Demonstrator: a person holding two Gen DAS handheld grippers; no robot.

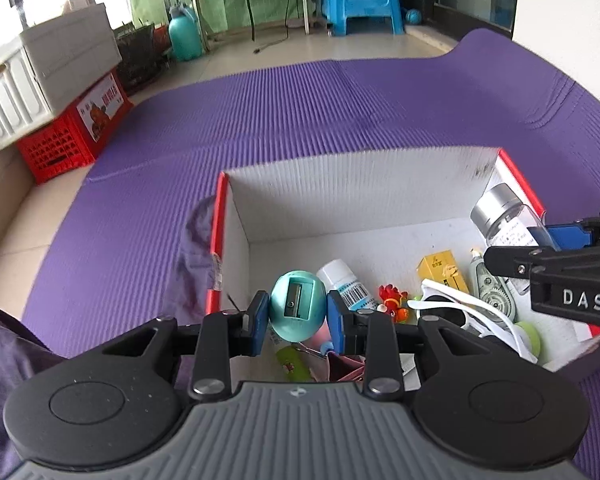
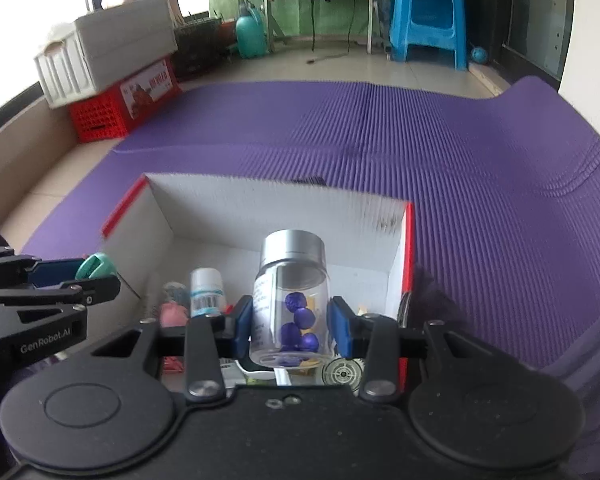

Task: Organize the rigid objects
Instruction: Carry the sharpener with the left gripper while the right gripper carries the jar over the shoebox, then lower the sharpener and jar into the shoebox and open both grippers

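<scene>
Two views. Left wrist view: at lower centre we see the left gripper [image 1: 298,312], its blue pads closed on a teal egg-shaped sharpener [image 1: 297,310] above the near left corner of the white box [image 1: 340,184] on the purple mat [image 1: 260,112]; sunglasses [image 1: 464,312] and a yellow carton [image 1: 444,270] lie inside. Right wrist view: at centre, the right gripper [image 2: 290,324] clamps an upright clear jar [image 2: 290,300] with a silver lid over the box, beside a white bottle [image 2: 207,292].

Both wrist fisheyes look forward and down from close above the cardboard box [image 1: 360,184] [image 2: 260,208], sharing its interior and the purple mat [image 1: 300,108] [image 2: 460,160] beyond.
</scene>
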